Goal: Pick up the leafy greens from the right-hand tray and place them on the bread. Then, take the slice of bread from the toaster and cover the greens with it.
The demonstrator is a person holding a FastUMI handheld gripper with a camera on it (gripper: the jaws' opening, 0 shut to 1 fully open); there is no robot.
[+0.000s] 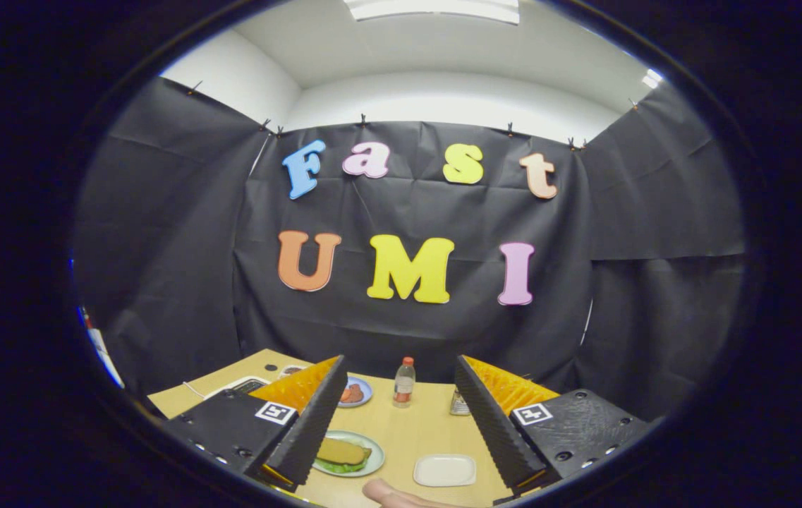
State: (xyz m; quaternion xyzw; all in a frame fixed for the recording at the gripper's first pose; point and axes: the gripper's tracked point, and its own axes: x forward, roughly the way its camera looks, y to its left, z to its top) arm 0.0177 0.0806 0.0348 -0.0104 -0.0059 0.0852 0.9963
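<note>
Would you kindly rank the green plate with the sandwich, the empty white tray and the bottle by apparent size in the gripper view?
1. Green plate, between the open gripper's fingers.
2. White tray, close to the plate's size.
3. Bottle; it stands farther off, so its true size is unsure.

The gripper (pixel 401 423) hung with fingers spread wide, holding nothing. Between them lay a plate (pixel 372 462) with a bread slice (pixel 341 450) over leafy greens (pixel 336 466), and an empty white tray (pixel 445 470); beyond stood a bottle (pixel 404 382).

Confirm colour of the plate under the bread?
Pale green plate, seen in the gripper view between the open tool fingers.
</note>
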